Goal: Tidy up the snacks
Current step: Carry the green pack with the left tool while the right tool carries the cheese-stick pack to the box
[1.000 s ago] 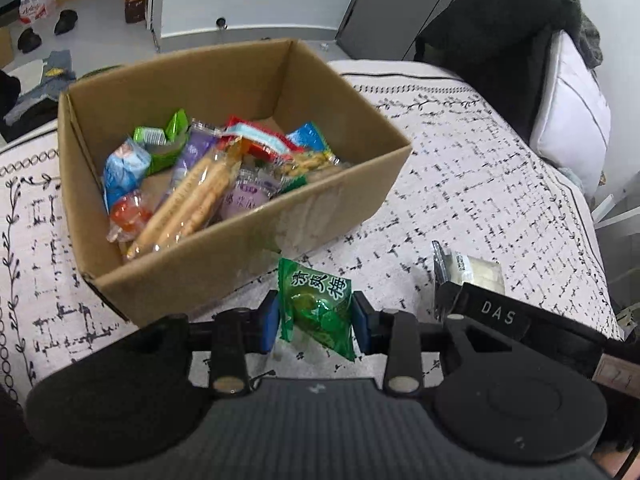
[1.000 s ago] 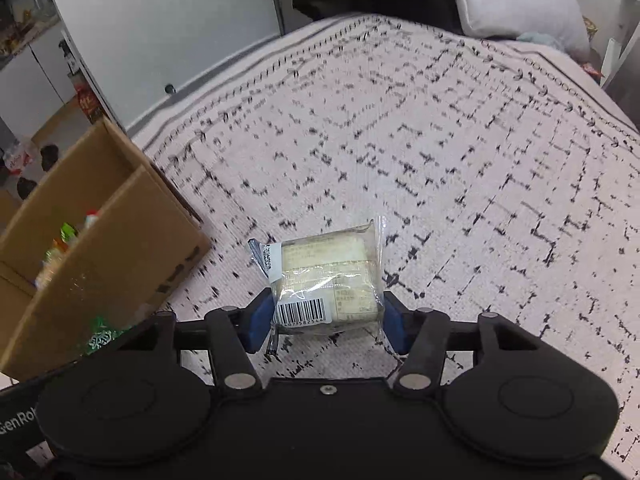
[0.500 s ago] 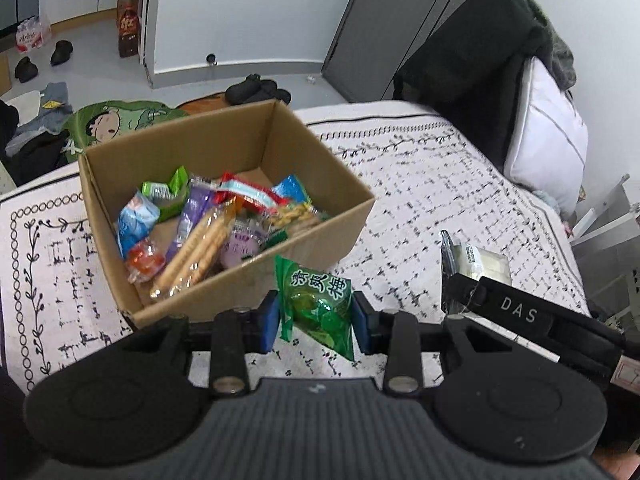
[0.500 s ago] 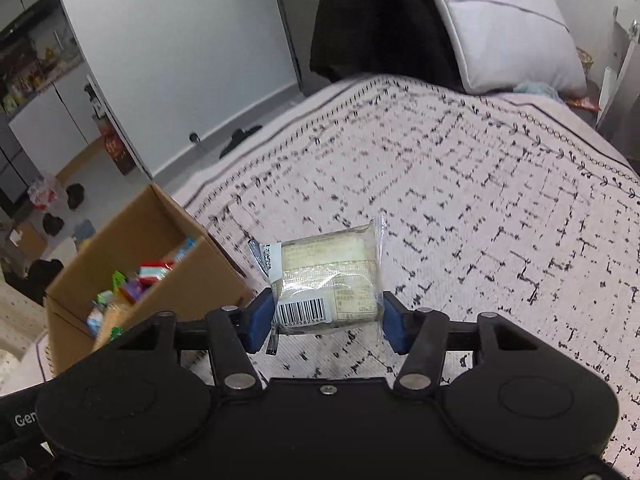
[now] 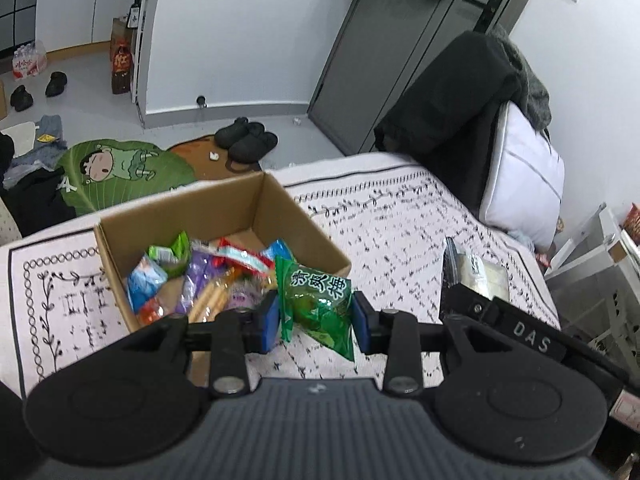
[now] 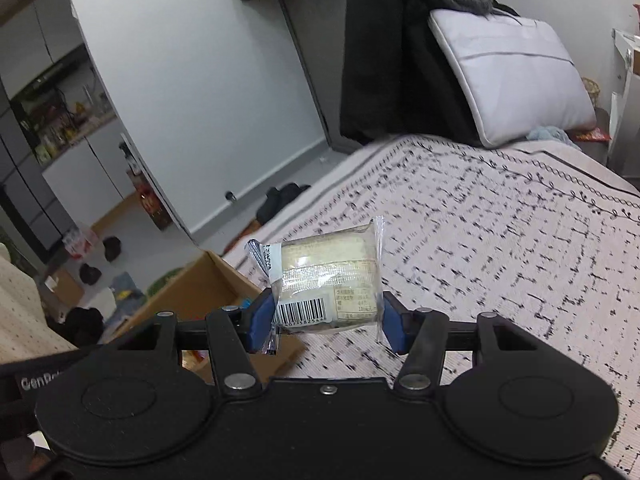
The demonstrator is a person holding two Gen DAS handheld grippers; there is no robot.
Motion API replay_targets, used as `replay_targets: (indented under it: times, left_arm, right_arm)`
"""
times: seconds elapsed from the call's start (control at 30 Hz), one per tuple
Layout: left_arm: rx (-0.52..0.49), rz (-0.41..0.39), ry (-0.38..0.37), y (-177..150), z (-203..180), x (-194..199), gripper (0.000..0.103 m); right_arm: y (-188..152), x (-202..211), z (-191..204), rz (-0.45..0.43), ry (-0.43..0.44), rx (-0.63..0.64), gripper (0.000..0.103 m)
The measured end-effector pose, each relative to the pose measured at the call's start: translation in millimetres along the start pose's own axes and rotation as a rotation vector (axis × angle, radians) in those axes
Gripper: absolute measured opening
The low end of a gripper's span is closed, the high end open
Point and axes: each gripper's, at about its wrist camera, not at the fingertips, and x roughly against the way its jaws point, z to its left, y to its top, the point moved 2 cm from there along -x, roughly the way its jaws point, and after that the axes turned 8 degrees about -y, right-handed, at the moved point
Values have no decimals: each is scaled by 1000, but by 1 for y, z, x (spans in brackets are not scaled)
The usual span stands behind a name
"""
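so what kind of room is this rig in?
Likely a lived-in bedroom: a bed with a pillow propped at its head, slippers and a cartoon floor mat beside it.

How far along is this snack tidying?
Well along: the cardboard box on the bed already holds a pile of packets. In hand: the left gripper grips a green packet, and the right gripper a clear-wrapped cake. Left: dropping both in the box.

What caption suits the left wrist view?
Left gripper holds a green snack packet near a cardboard box of snacks.
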Motion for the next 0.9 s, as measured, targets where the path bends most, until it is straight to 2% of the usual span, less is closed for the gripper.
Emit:
replay_targets:
  times: [0.43, 0.9]
  left_arm:
    - [37, -38, 1, 24, 29, 8, 37]
    - [99, -32, 11, 47, 73, -9, 37]
  right_arm:
    - [5, 6, 23, -70, 43, 5, 54]
    - [0, -10, 58, -71, 76, 47, 53]
